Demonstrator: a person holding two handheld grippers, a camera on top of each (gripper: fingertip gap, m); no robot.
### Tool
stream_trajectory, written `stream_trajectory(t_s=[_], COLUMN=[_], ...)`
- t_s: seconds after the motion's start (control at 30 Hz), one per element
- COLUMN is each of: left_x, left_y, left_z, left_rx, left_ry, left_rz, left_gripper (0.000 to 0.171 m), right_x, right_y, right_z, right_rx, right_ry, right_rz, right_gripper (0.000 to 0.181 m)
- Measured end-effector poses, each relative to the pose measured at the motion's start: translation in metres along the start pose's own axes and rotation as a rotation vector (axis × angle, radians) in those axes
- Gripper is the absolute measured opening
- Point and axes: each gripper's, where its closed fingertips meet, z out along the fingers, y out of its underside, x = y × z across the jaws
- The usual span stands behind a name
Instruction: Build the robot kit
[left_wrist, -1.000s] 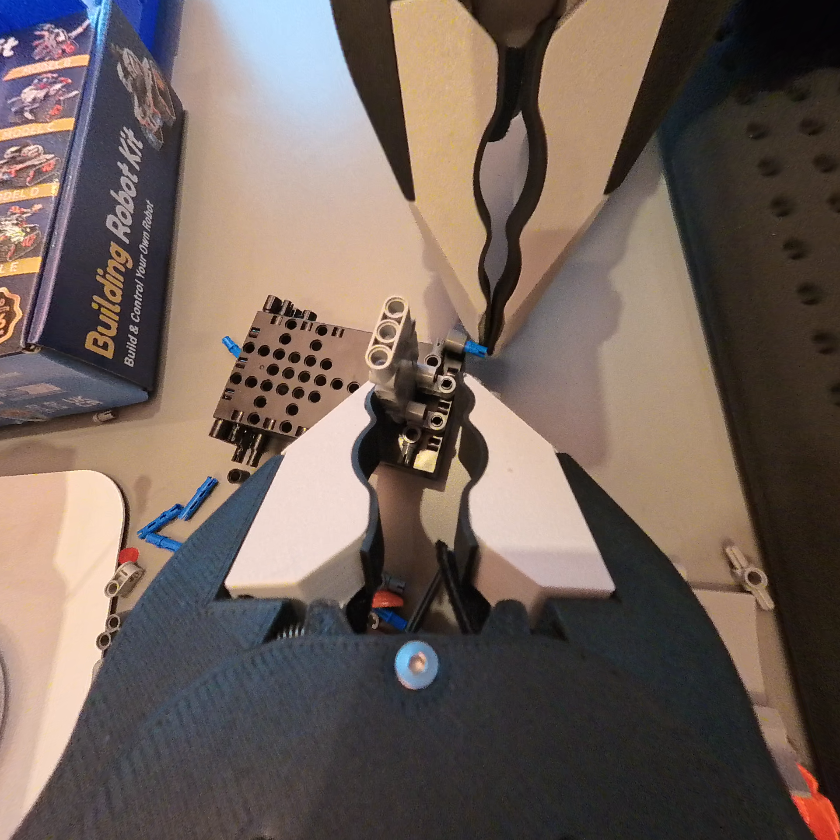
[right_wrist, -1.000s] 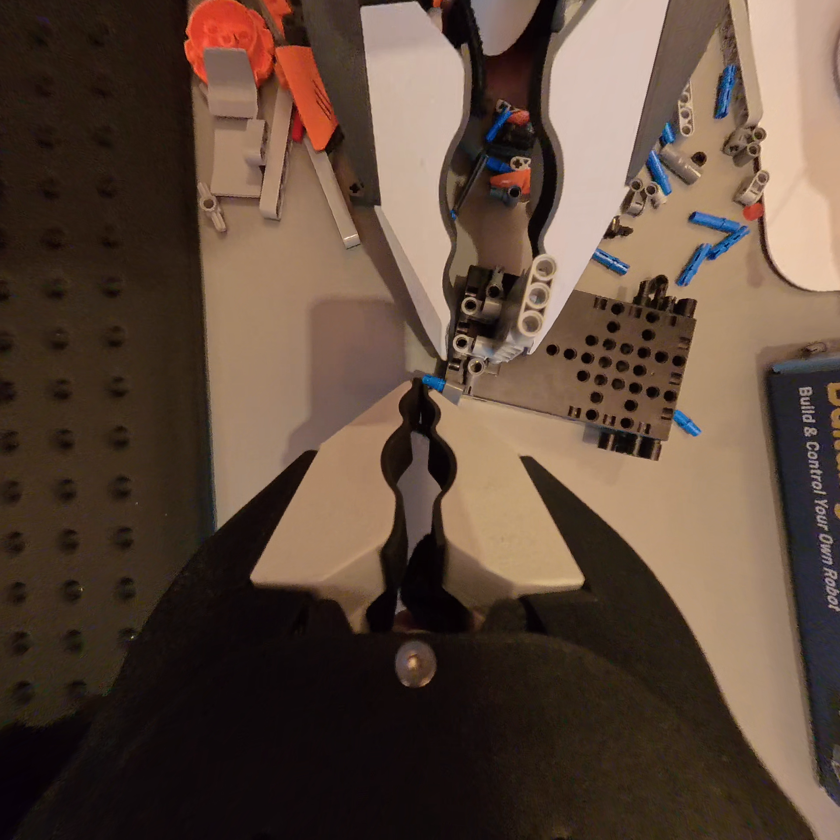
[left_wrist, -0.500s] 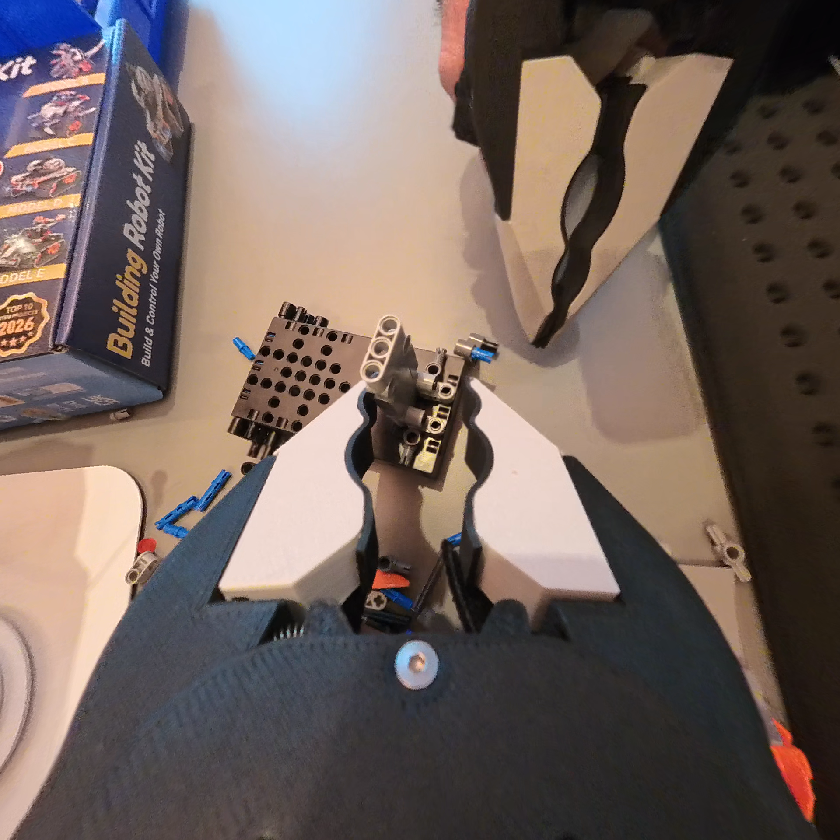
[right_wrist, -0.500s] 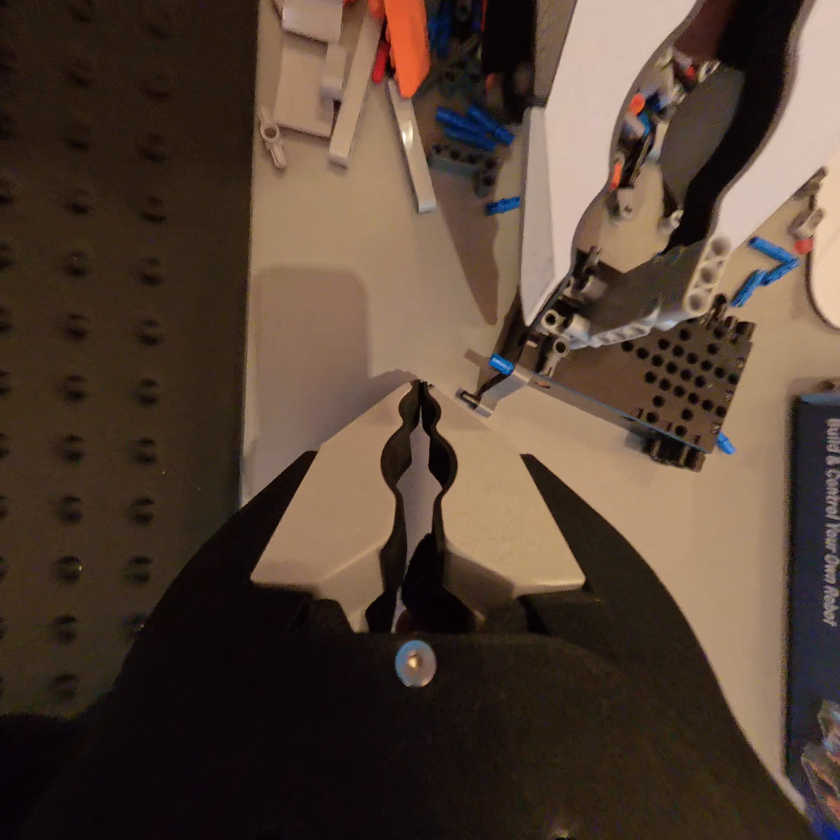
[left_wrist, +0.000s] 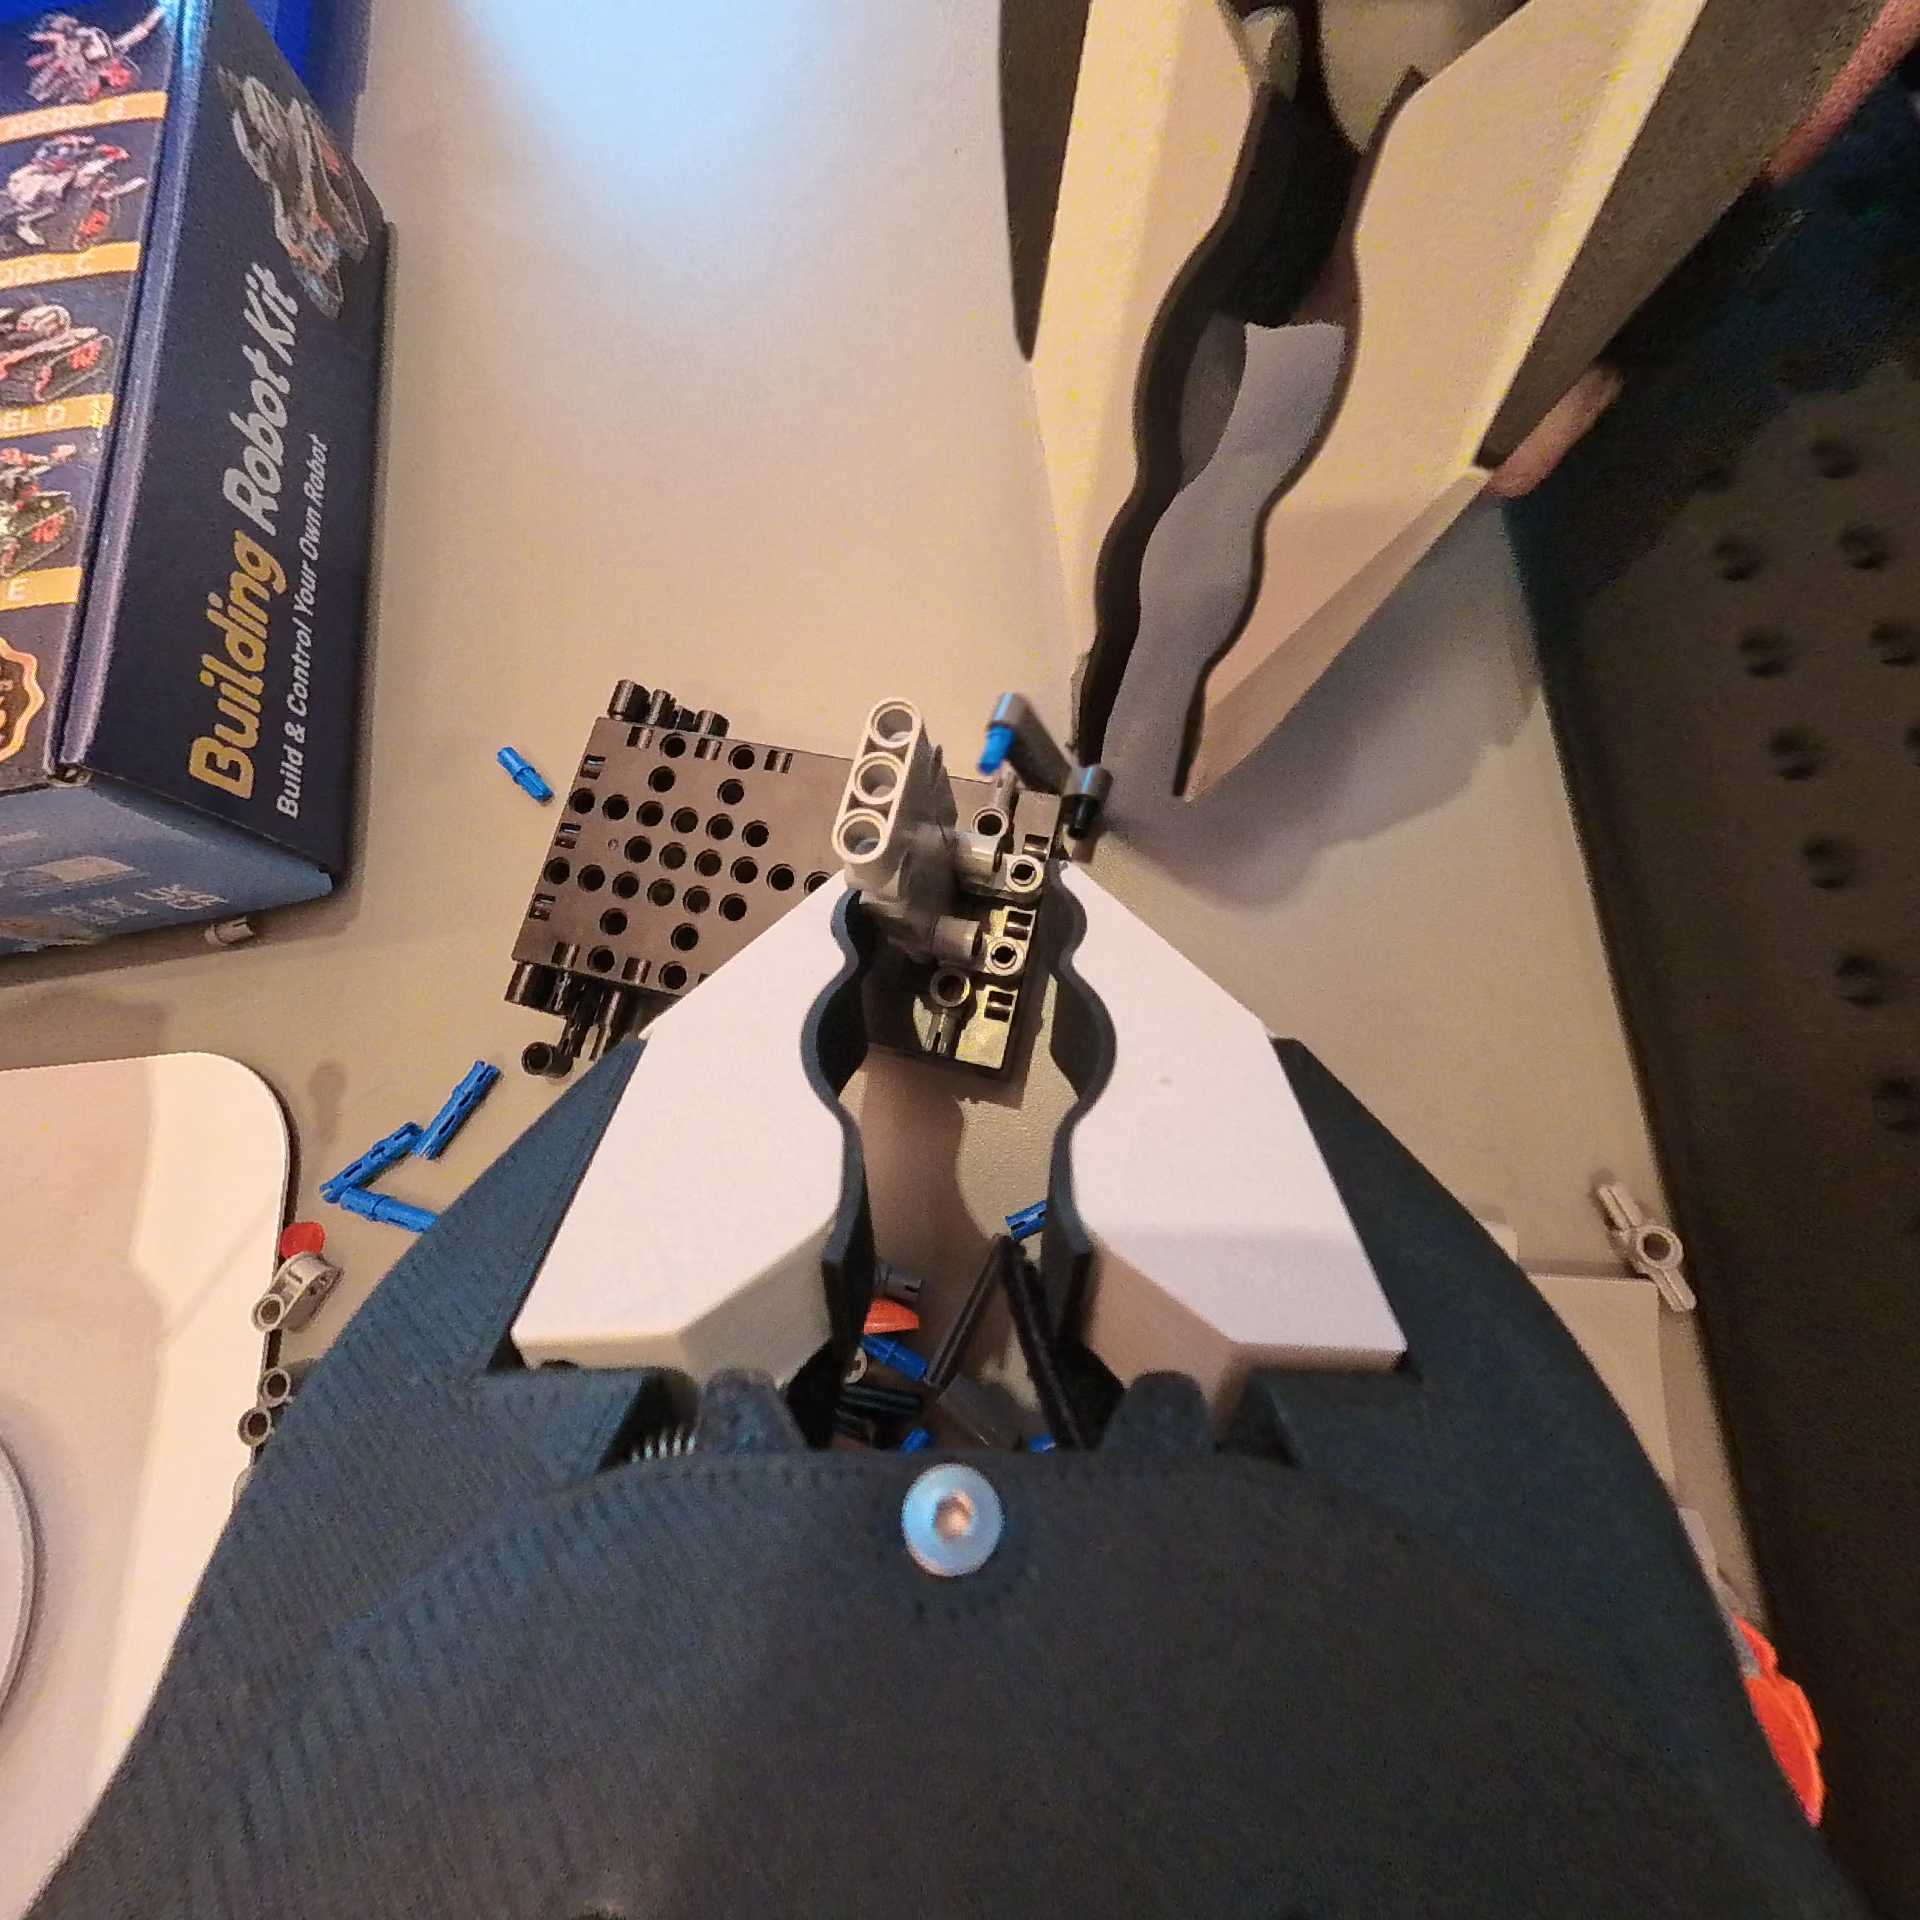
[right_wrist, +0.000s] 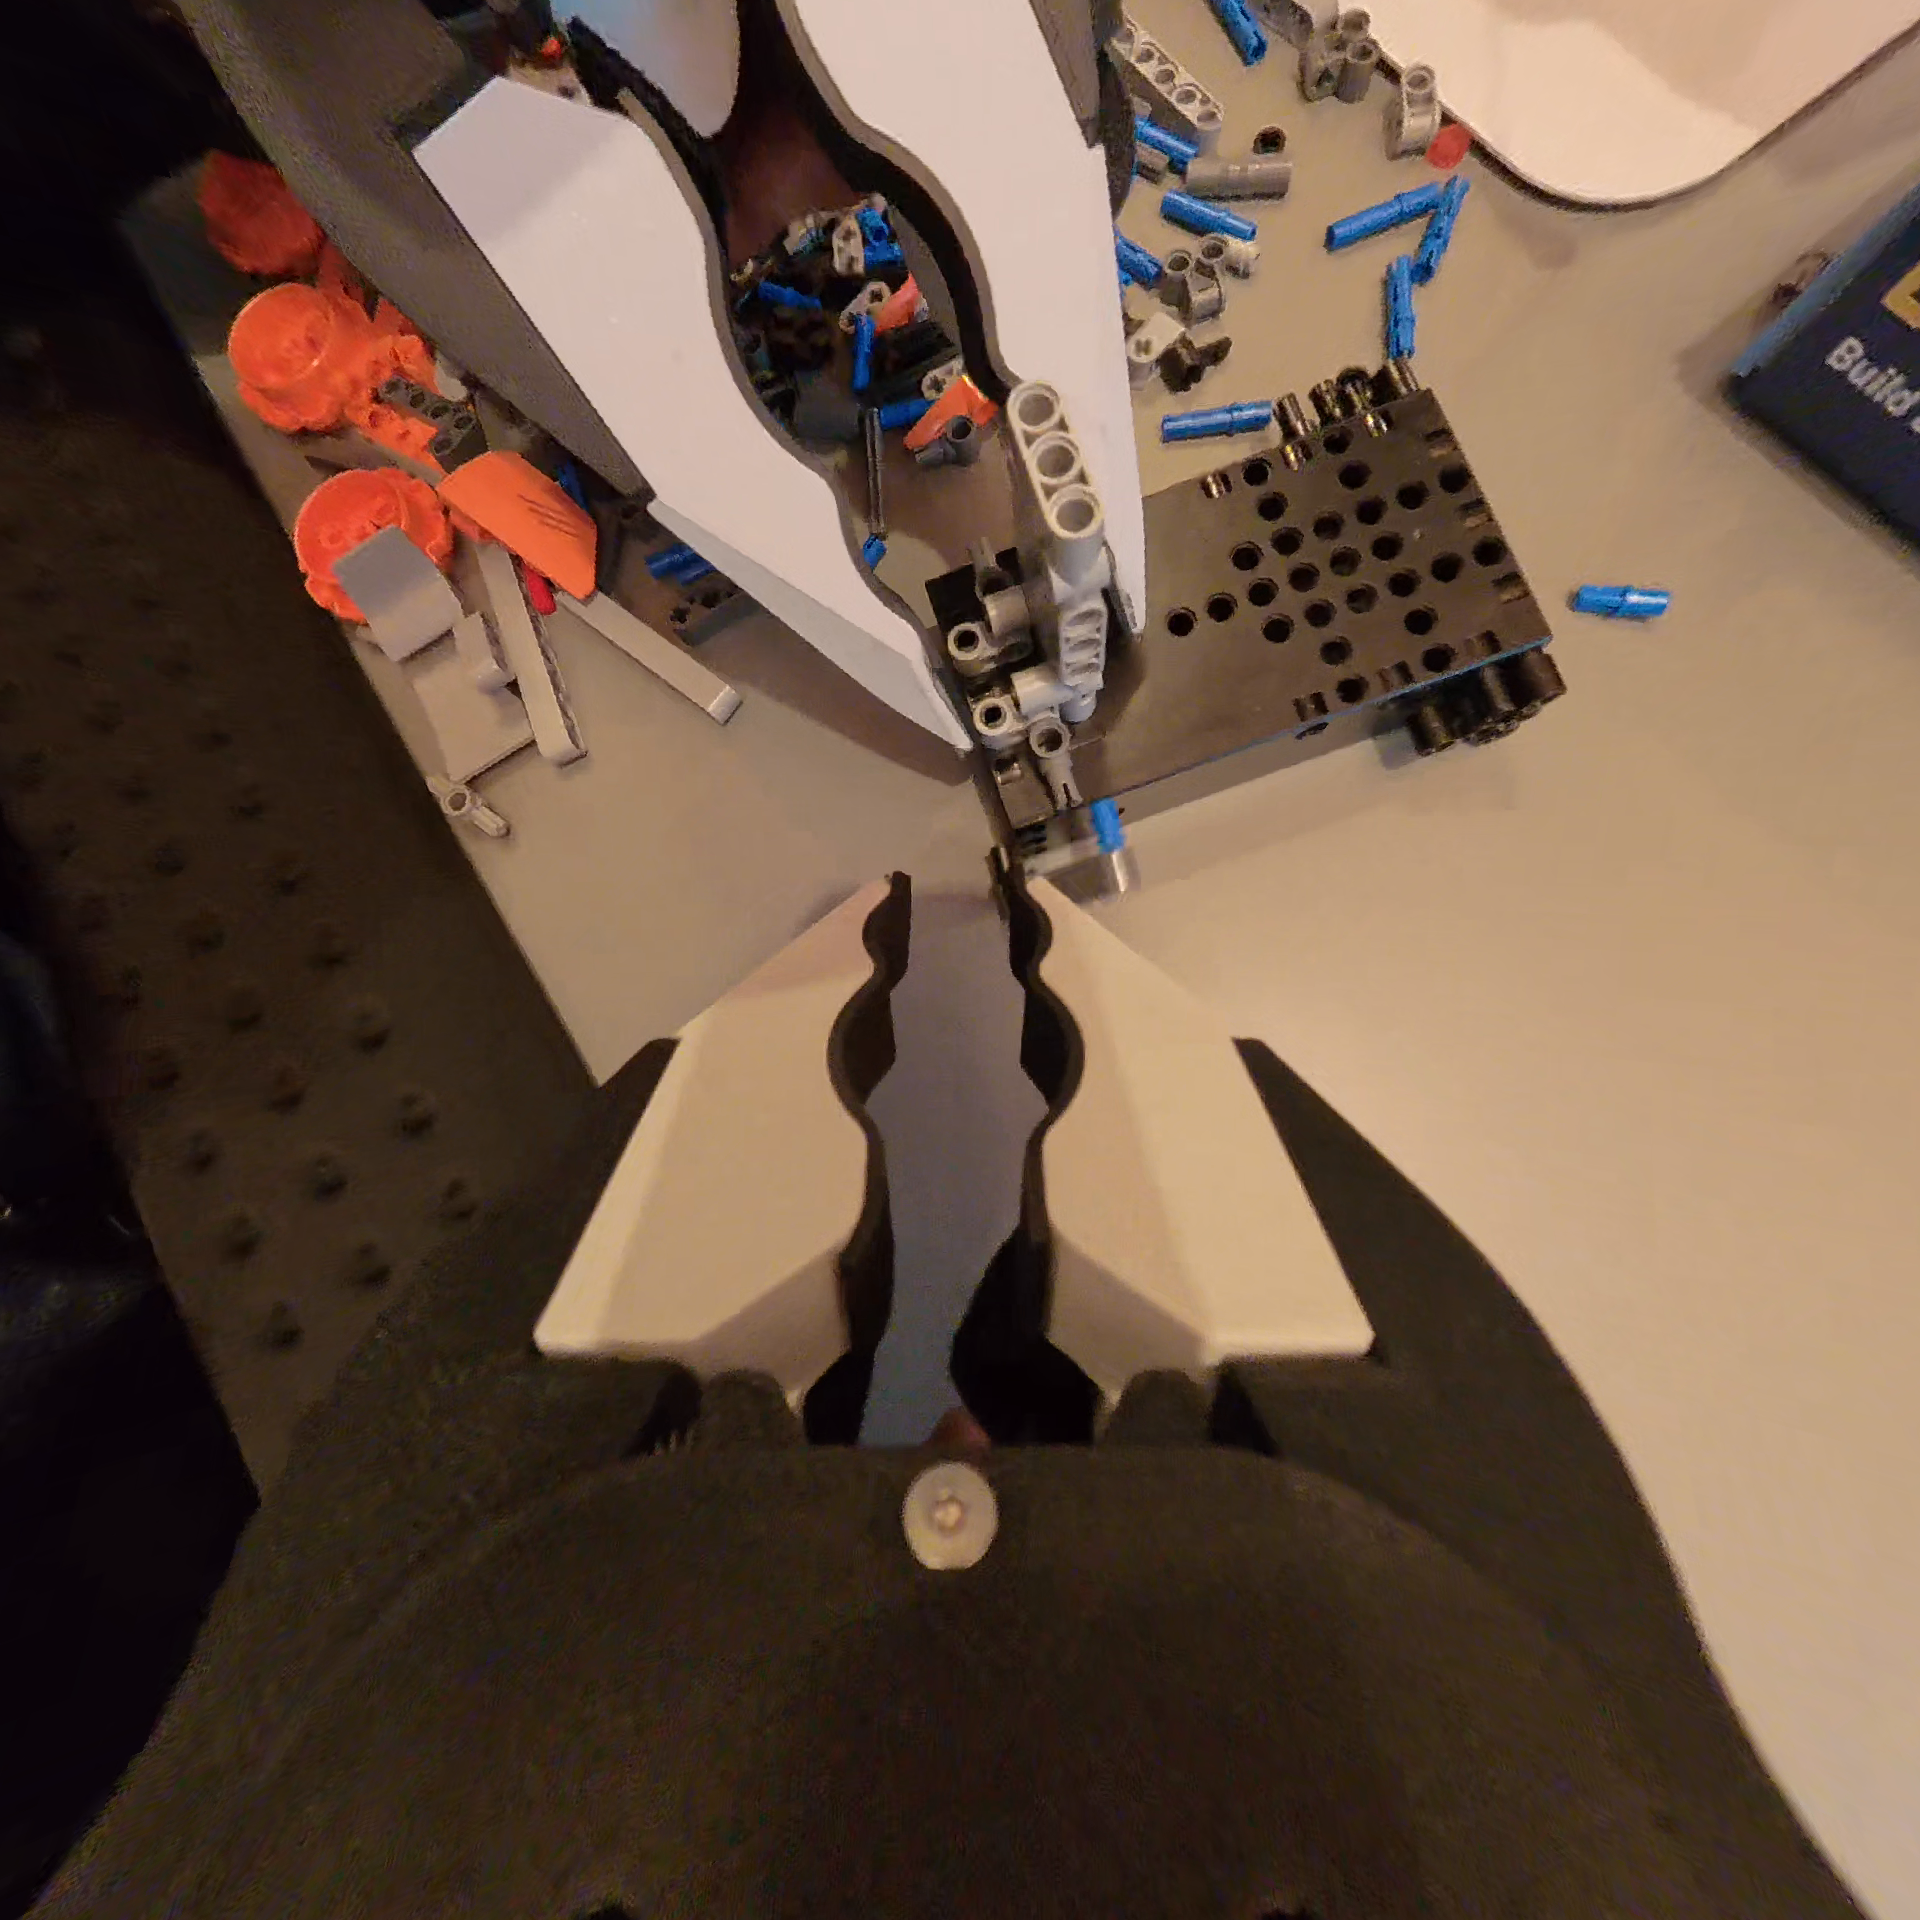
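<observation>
your left claw (left_wrist: 951, 894) is clenched around the grey-and-black brick assembly (left_wrist: 956, 883), fingertips on either side of it, where it sits at the end of the black perforated block (left_wrist: 665, 862) on the desk (left_wrist: 727, 468). a pale three-hole beam (left_wrist: 883, 779) stands tilted on top. your right claw (right_wrist: 956, 883) is released, a narrow gap between its tips; one tip touches the small grey piece with a blue pin (right_wrist: 1091, 842) at the assembly's near corner. loose blue pins (right_wrist: 1216, 421), orange wheels (right_wrist: 301, 353) and a dark blue box (left_wrist: 187, 468) lie around.
</observation>
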Motion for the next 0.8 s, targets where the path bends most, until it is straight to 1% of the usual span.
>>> stream_trajectory(t_s=[0.13, 0.23, 0.33, 0.4, 0.43, 0.5, 0.6, 0.63, 0.7, 0.8], left_x=[0.0, 0.0, 0.0, -0.001, -0.001, -0.001, -0.001, -0.001, -0.001, -0.001], left_y=[0.0, 0.0, 0.001, 0.002, 0.002, 0.002, 0.003, 0.003, 0.004, 0.004], left_z=[0.0, 0.0, 0.0, -0.001, -0.001, 0.0, 0.0, 0.0, 0.0, 0.0], left_rx=[0.0, -0.006, -0.015, -0.016, -0.017, -0.017, -0.02, -0.021, -0.025, -0.026], left_ry=[-0.002, -0.002, -0.005, -0.008, -0.008, -0.008, -0.008, -0.007, -0.008, -0.007], left_rz=[0.002, 0.002, 0.006, 0.005, 0.005, 0.005, 0.008, 0.009, 0.011, 0.013], left_gripper=[0.029, 0.028, 0.029, 0.028, 0.028, 0.029, 0.029, 0.029, 0.029, 0.028], right_x=[0.012, 0.032, 0.03, 0.025, 0.026, 0.024, 0.021, 0.024, 0.031, 0.033], right_y=[0.004, 0.012, 0.011, 0.011, 0.011, 0.011, 0.021, 0.025, 0.033, 0.031], right_z=[-0.012, -0.013, -0.003, 0.006, 0.009, 0.01, 0.003, -0.001, -0.011, -0.022], right_rx=[-0.005, -0.044, -0.065, -0.083, -0.092, -0.104, -0.174, -0.201, -0.253, -0.213], right_ry=[0.068, 0.138, 0.096, 0.081, 0.094, 0.077, 0.059, 0.064, 0.068, 0.039], right_rz=[0.004, -0.027, -0.032, -0.092, -0.121, -0.188, -0.338, -0.371, -0.378, -0.389], right_gripper=[0.019, 0.029, 0.035, 0.035, 0.033, 0.022, 0.005, 0.006, 0.014, 0.025])
